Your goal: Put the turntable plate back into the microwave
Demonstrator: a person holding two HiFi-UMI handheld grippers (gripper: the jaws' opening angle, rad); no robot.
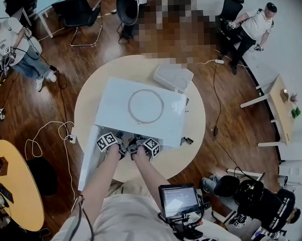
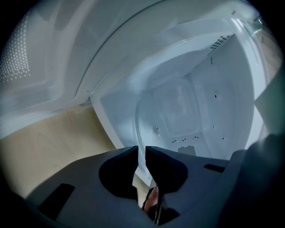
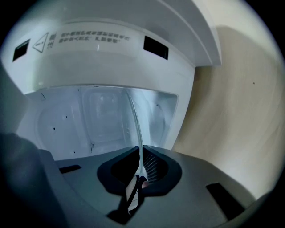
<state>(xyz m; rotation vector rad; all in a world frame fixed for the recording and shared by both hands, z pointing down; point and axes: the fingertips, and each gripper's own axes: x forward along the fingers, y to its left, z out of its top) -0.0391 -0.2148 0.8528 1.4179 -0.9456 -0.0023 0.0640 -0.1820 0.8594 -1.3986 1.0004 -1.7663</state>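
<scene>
The left gripper (image 2: 141, 149) is clenched on the near rim of the turntable plate (image 2: 138, 122). The right gripper (image 3: 142, 149) pinches the same rim just beside it, with the jaws almost together on the thin glass. So both tools carry the plate from one side. The plate reaches forward from the jaws into the open cavity (image 2: 191, 102) of the microwave (image 1: 141, 110), and I judge it is not yet laid down.

To do this step well, I think both hands must stay at one height and move together. One gripper twisting against the other would strain the glass. The plate should go in level, come down at the middle of the cavity floor, and be let go only when it sits flat. A thin ring (image 1: 146, 106) lies on top of the microwave. If it is the roller ring, the plate may sit without its support.

The microwave stands on a pale round table (image 1: 194, 140), with its door (image 1: 88, 157) swung open at the person's left. A white box (image 1: 173, 77) lies behind it. The floor (image 1: 230, 134) is dark wood with cables on it, and other people (image 1: 12, 41) are further off.
</scene>
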